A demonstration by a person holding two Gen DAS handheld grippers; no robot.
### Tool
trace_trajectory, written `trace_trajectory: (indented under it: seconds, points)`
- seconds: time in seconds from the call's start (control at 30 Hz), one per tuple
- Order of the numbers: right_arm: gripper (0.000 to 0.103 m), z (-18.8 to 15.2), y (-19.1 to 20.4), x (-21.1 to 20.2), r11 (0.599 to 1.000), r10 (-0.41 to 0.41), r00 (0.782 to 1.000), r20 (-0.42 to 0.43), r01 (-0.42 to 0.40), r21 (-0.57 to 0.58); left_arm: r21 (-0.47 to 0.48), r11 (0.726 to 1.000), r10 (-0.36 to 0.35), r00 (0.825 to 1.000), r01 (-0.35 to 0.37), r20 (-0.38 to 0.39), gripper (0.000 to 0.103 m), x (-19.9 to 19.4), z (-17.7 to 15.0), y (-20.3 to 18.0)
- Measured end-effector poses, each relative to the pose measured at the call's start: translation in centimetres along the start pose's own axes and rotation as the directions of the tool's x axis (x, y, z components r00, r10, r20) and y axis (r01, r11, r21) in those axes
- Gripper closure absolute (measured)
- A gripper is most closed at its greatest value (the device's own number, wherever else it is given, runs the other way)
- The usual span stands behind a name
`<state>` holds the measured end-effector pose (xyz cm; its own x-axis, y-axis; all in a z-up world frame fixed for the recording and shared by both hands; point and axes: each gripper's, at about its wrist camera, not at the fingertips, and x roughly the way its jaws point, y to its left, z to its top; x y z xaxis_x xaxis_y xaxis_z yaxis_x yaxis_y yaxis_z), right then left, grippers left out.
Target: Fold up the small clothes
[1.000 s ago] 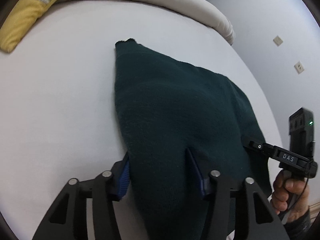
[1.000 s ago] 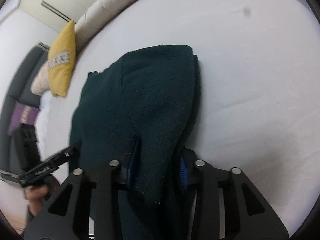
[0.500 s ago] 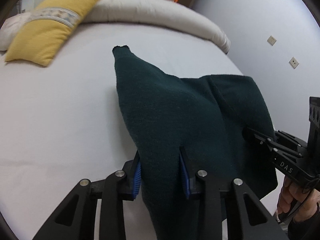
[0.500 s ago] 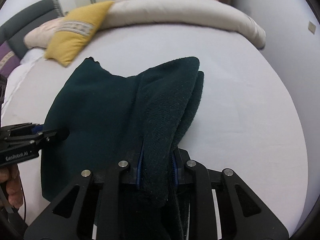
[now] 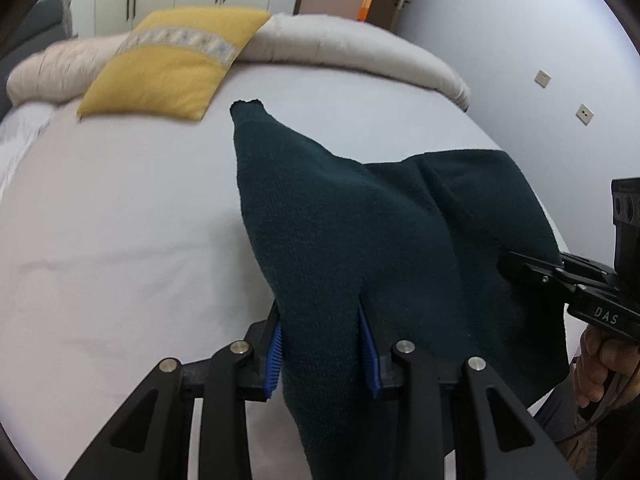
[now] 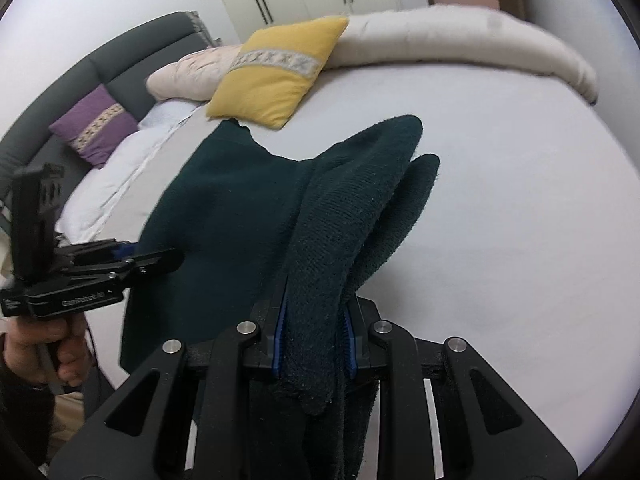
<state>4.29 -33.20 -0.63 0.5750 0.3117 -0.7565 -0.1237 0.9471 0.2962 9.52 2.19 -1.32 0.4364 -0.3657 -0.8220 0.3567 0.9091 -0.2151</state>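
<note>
A dark green knitted garment [image 5: 360, 240] is held up over the white bed, stretched between both grippers. My left gripper [image 5: 322, 354] is shut on its near left edge; the cloth hangs down between the blue pads. My right gripper [image 6: 314, 338] is shut on the bunched right edge of the garment [image 6: 248, 208]. The far corner of the garment still rests on the sheet. Each gripper shows in the other's view: the right one at the right edge [image 5: 536, 272], the left one at the left [image 6: 160, 258].
The white bed sheet [image 5: 120, 240] spreads under the garment. A yellow cushion [image 5: 176, 64] and a long beige bolster [image 5: 360, 48] lie at the head of the bed. A purple cushion [image 6: 96, 126] leans on the dark headboard. A wall with sockets stands to the right.
Both grippers have closed on the garment's near edge and lifted it off the sheet, so the cloth now hangs between them and the views tilt up toward the headboard.
</note>
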Motion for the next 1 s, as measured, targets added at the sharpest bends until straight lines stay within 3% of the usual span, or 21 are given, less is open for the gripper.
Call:
trace_trajectory:
  seconds: [0.17,0.23,0.3,0.4,0.57,0.63,0.73,0.83,0.93,1.0]
  points:
    - [0.082,-3.3,-1.0,5.2,0.995,0.057,0.996,-0.067,-0.05,0.09,-0.017,1.0,0.015,0.997,-0.016,-0.082,0.066,3.8,-3.2,2.0]
    - [0.082,-4.3,-3.4,8.3,0.986,0.083,0.99,-0.118,-0.065,0.152,-0.031,0.999,0.027,0.992,-0.031,-0.12,0.059,6.1,-4.5,2.8]
    - [0.08,-6.2,-6.1,10.5,0.973,0.093,0.983,-0.156,-0.056,0.224,-0.065,0.998,-0.014,0.996,0.009,-0.083,0.048,6.9,-5.1,4.1]
    - [0.08,-8.7,-10.0,12.5,0.9,0.264,0.962,-0.074,-0.218,0.378,-0.122,0.991,-0.058,0.995,0.048,-0.082,0.039,7.4,-5.2,5.3]
    - [0.078,-9.8,-9.6,12.1,0.902,0.277,0.96,-0.033,-0.248,0.353,-0.19,0.976,-0.117,0.991,0.104,-0.058,0.035,7.4,-5.3,6.6]
    - [0.071,-9.7,-9.3,11.4,0.903,0.261,0.964,-0.043,-0.228,0.363,-0.185,0.98,-0.086,0.995,0.076,-0.045,0.035,6.2,-5.4,6.3]
    - [0.06,-8.5,-9.3,9.2,0.917,0.173,0.984,-0.034,-0.148,0.371,-0.167,0.986,-0.003,1.0,0.003,0.006,0.036,3.4,-5.8,5.5]
    - [0.06,-8.6,-10.1,4.9,0.914,0.098,0.995,0.022,-0.099,0.394,-0.161,0.987,0.04,0.995,-0.025,0.094,0.038,0.2,-5.8,4.5]
    - [0.06,-7.9,-9.2,2.1,0.904,0.18,0.979,0.097,-0.203,0.375,-0.098,0.995,0.019,0.991,-0.006,0.135,0.038,-0.9,-5.8,2.5]
    - [0.06,-7.1,-7.3,1.9,0.903,0.252,0.963,0.098,-0.271,0.333,-0.042,0.999,0.025,0.993,-0.021,0.115,0.038,0.1,-6.1,0.5]
